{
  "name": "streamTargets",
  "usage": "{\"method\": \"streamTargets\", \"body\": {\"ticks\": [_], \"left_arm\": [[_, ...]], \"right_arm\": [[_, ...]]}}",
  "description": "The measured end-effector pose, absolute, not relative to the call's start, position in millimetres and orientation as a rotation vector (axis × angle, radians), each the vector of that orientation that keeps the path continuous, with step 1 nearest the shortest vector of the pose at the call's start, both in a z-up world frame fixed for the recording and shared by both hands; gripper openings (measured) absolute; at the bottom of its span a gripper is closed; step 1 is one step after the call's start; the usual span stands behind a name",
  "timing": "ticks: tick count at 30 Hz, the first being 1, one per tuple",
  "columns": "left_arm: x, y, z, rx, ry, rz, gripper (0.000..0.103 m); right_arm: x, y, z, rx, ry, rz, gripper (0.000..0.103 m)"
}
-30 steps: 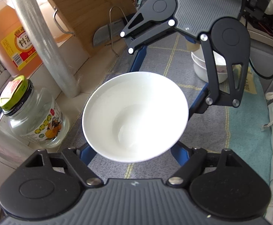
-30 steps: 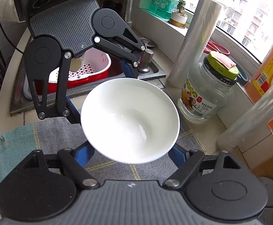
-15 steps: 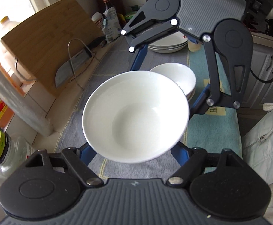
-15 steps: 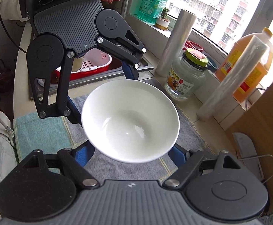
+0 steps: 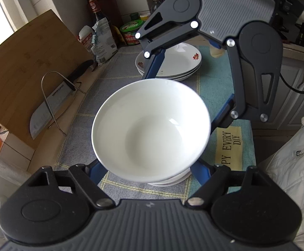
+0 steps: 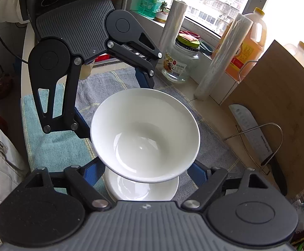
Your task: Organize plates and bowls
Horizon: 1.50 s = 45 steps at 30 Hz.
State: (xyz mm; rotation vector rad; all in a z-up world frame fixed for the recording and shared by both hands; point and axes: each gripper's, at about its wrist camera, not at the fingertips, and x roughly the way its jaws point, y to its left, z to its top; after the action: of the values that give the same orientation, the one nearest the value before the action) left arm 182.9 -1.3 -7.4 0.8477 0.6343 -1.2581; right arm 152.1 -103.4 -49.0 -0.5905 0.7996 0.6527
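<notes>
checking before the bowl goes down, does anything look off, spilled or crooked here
Nothing looks spilled or broken. The white bowl held between both grippers sits tilted, not level, above the stacked bowls. The one hazard-looking item is the cleaver, leaning blade-exposed against the cutting board in a wire stand.

Counter [image 5: 47, 148], towel [image 5: 206, 87], stacked plates [image 5: 172, 67]

Between our blue fingers [image 5: 200, 172] we see a plain white bowl [image 5: 150, 129]. Beyond it, the white plates [image 5: 172, 64] carry small red flowers. Under us the towel [image 5: 206, 87] is teal beside grey cloth [image 5: 118, 67] lined with yellow. Left of our tool stand a tan bamboo cutting board [image 5: 26, 69] and a steel cleaver [image 5: 53, 108] with a black handle.
</notes>
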Motion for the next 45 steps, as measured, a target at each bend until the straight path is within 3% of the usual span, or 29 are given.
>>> {"method": "streamTargets", "body": {"ticks": [29,45], "left_arm": [[213,-30,-36,0.826,0.890,-1.359,0.083],[213,-32,-38,0.841,0.895,-1.343,0.090]], "right_arm": [[178,-131,-90,-0.423,0.926,0.714,0.089],[177,-130,-94,-0.404,0.940,0.720,0.095]]}}
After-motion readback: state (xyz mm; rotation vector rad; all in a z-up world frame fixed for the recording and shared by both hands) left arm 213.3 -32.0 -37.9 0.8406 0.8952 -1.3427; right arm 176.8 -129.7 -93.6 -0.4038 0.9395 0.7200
